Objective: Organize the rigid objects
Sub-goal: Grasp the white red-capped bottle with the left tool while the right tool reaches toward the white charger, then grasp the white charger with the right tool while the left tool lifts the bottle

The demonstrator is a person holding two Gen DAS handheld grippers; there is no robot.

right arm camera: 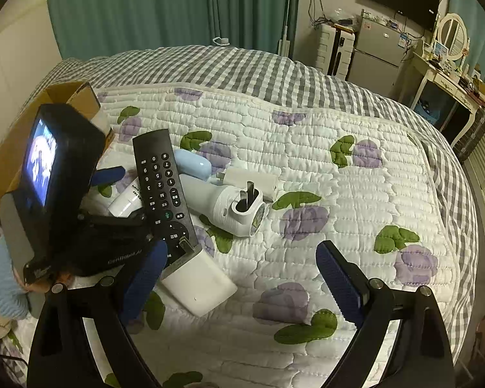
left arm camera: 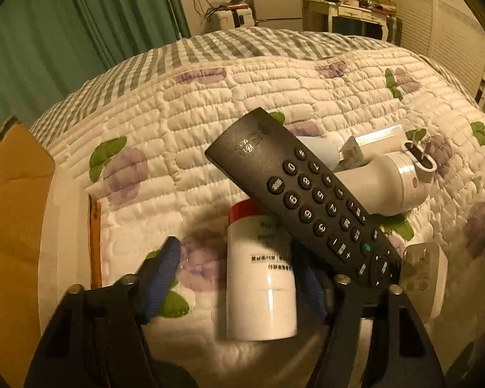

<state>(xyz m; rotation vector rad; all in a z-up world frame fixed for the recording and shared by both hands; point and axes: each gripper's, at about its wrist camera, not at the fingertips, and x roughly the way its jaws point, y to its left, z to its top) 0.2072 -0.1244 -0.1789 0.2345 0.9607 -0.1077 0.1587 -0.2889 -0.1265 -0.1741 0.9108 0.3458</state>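
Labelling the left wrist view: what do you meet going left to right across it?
Cardboard box → left fingertip pad → white bottle → remote → white plug. The white devices behind the remote overlap, so they are left out.

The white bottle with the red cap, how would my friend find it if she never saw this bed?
Look at the quilted bedspread with purple flowers, then at the heap of things near the cardboard box. The white bottle lies on its side, its top end tucked under the black remote. It is the only thing there with a red cap and a printed label.
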